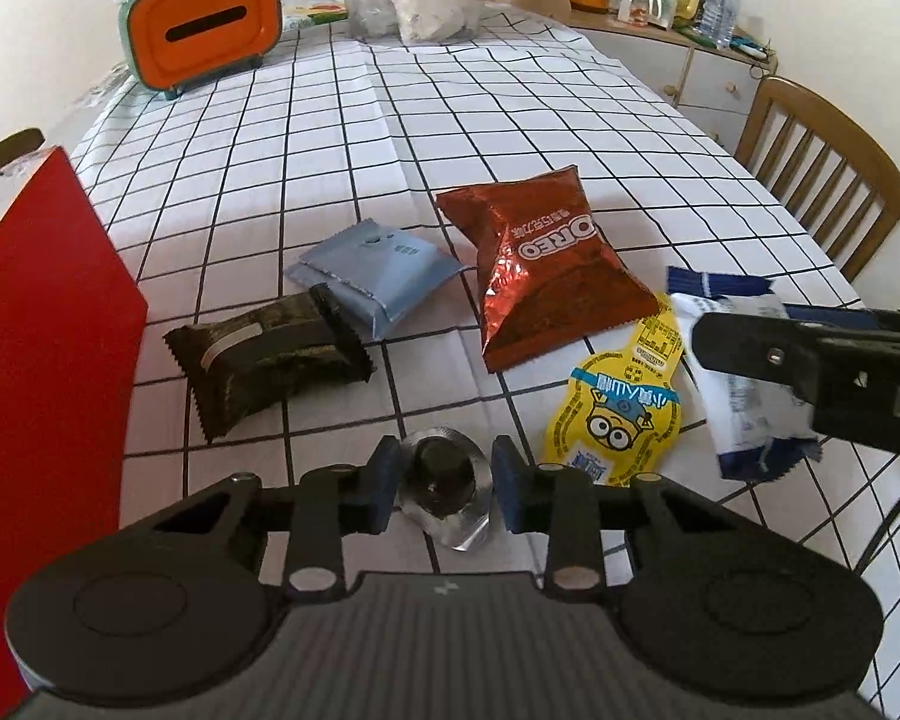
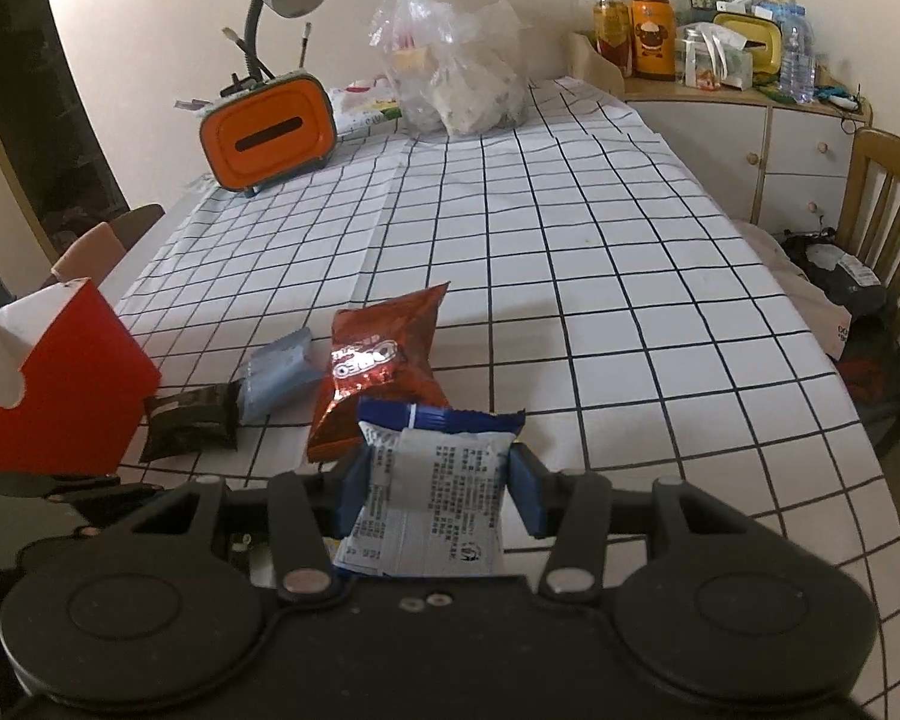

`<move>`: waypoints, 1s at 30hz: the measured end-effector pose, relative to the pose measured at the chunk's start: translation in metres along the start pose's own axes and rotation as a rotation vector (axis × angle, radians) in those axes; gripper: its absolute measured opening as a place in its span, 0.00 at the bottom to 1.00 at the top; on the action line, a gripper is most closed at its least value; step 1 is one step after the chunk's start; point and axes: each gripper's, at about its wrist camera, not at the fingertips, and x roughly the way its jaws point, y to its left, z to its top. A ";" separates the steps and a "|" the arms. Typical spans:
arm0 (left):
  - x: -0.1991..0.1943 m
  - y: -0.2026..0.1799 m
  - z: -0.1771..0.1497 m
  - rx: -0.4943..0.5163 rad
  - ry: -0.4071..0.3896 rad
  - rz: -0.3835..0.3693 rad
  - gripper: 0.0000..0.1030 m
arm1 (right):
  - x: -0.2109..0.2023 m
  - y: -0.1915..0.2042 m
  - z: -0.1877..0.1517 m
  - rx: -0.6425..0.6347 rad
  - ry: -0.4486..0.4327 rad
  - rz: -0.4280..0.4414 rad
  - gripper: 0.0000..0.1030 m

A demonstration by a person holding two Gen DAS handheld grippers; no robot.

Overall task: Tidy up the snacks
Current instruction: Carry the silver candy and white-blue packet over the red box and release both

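The left gripper (image 1: 447, 489) is bracketing a small clear-wrapped dark sweet (image 1: 441, 480) lying on the checked tablecloth (image 1: 510, 120), at the near edge of the table. Its blue pads (image 1: 384, 489) are sitting close on either side of the wrapper; whether they are actually pressing it I cannot tell, since a sliver of gap seems to be showing on the right side. Being so small and slippery in its crinkly film, the sweet is probably being approached low and squarely so it cannot squirt out.

The right gripper (image 2: 438, 489) is clenching a blue-and-white snack packet (image 2: 435, 480) across its width, the packet standing up between the fingers and clear of the cloth – a hold that is likely keeping it ready for carrying. In the left wrist view that same packet is hanging off to the right, beside a yellow cartoon pouch (image 1: 621, 405).

Waiting loose on the cloth are a red Oreo bag (image 1: 540, 276), a pale blue packet (image 1: 378, 273) and a dark green packet (image 1: 264, 363), the latter two overlapping slightly. A red box (image 2: 60, 384) is standing open at the left edge – presumably the place the snacks are going, which would explain why everything is gathered just beside it
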 end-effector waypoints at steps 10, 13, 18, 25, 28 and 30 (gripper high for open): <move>-0.028 0.001 -0.007 -0.001 -0.027 0.011 0.31 | -0.033 0.007 -0.008 -0.028 -0.023 0.009 0.46; -0.041 0.001 -0.009 0.004 -0.027 0.014 0.31 | -0.046 0.013 -0.011 -0.040 -0.037 0.019 0.46; -0.069 0.000 -0.013 0.025 -0.062 0.021 0.31 | -0.068 0.029 -0.014 -0.074 -0.060 0.034 0.46; -0.113 0.010 -0.019 0.039 -0.113 0.042 0.31 | -0.098 0.056 -0.014 -0.111 -0.105 0.047 0.46; -0.129 0.019 -0.017 0.037 -0.142 0.055 0.31 | -0.106 0.067 -0.011 -0.131 -0.115 0.049 0.46; -0.139 0.027 -0.017 0.033 -0.161 0.065 0.31 | -0.109 0.075 -0.009 -0.138 -0.120 0.057 0.46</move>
